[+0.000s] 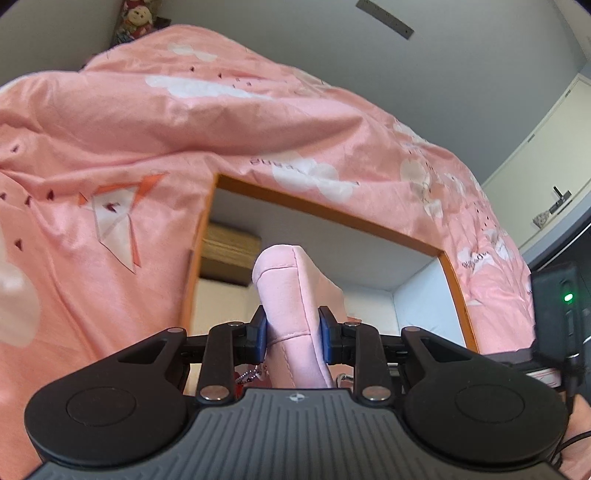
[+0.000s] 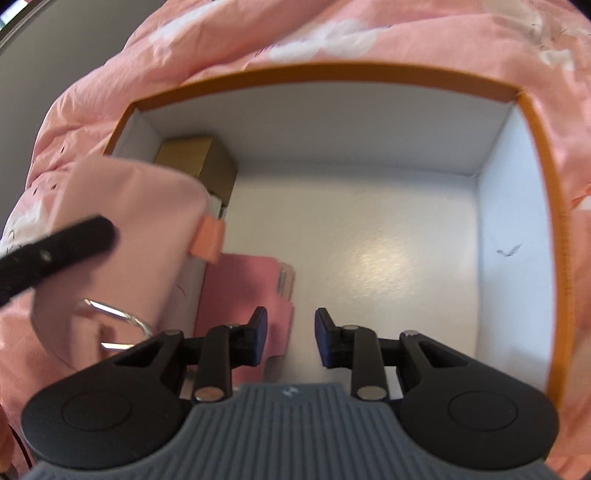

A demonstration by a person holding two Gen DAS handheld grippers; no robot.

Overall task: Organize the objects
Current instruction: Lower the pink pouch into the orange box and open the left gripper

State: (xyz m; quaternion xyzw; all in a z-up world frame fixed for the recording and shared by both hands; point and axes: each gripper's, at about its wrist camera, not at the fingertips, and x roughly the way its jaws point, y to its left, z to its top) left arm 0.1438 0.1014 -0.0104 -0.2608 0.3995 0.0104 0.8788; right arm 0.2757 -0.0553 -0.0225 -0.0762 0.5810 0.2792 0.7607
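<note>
My left gripper is shut on a pale pink fabric pouch, held at the near edge of an orange-rimmed white box. In the right wrist view the pouch hangs over the box's left side, with an orange tab and metal rings. My right gripper is open and empty above the box floor. A gold-brown carton stands in the far left corner. A pink flat item lies by the left wall.
The box lies on a pink printed bedcover, which also surrounds it in the right wrist view. A doll sits at the far back. White cabinets stand at the right. The box floor is white.
</note>
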